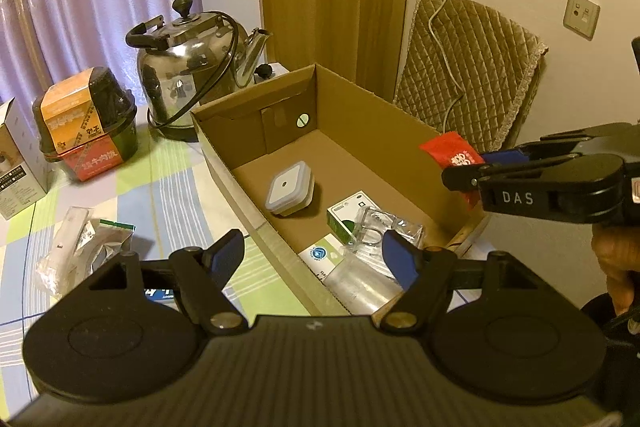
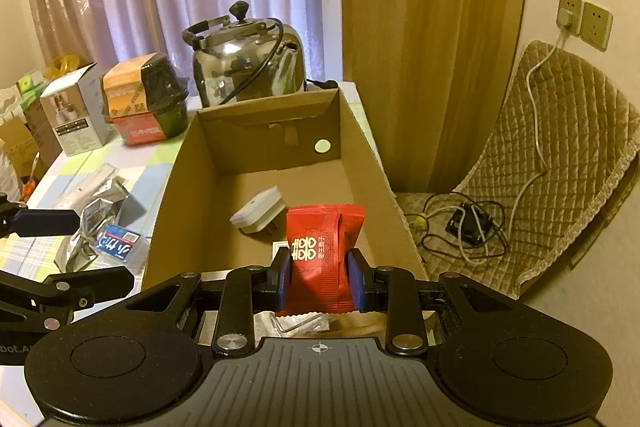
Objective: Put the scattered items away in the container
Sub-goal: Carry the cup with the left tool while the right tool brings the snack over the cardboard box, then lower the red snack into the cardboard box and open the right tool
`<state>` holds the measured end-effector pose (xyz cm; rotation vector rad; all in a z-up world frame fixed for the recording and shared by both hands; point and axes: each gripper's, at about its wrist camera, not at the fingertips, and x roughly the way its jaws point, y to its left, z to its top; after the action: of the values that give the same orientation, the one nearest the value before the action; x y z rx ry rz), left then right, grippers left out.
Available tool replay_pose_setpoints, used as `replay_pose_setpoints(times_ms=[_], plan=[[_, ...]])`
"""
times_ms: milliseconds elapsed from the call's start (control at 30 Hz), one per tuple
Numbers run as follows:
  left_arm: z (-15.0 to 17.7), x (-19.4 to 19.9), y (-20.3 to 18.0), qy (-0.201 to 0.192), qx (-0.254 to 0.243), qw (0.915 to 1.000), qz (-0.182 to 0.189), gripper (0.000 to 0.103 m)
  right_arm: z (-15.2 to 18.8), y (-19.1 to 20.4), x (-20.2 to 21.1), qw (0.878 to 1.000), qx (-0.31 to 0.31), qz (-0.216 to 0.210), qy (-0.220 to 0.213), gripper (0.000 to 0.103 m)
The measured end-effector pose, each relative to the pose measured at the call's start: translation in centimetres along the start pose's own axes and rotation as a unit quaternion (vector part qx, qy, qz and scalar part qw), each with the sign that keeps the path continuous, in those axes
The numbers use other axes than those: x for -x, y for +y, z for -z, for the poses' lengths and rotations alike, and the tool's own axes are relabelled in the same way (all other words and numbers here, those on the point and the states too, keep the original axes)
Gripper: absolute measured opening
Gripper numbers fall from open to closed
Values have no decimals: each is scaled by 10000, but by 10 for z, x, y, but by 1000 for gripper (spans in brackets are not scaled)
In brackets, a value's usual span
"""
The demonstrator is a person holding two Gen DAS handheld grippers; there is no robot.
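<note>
The red sachet [image 2: 323,259] stands upright, long axis vertical, clenched between the pads of the right gripper [image 2: 322,281], which hangs over the near end of the cardboard box [image 2: 176,195] and inside its right wall. Directly below and ahead lies open floor between the white square case [image 2: 259,215] and that wall, so I judge a short drop would land it cleanly. The left gripper [image 1: 312,255] hovers released and empty over the box's near left edge, with foil packets [image 1: 86,247] waiting on the table to its left.

Red packet [image 2: 324,259]; brown box [image 2: 256,131]; checked green tablecloth [image 1: 168,179].
</note>
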<state>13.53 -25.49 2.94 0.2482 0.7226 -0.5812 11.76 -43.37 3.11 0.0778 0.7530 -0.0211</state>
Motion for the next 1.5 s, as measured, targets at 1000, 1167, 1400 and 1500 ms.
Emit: replay_pose_setpoints(times_ms=[1000, 1167, 1400, 1500], plan=[[16, 10, 33, 61, 418, 9989, -188, 72, 0, 23, -1, 9995, 202, -201, -117, 103], [18, 18, 37, 27, 468, 9986, -231, 72, 1, 29, 4, 9994, 231, -220, -133, 103], [23, 31, 42, -5, 521, 9982, -289, 72, 1, 38, 11, 9992, 267, -242, -152, 103], [25, 36, 46, -17, 554, 9980, -309, 72, 1, 43, 14, 9991, 292, -257, -158, 103]])
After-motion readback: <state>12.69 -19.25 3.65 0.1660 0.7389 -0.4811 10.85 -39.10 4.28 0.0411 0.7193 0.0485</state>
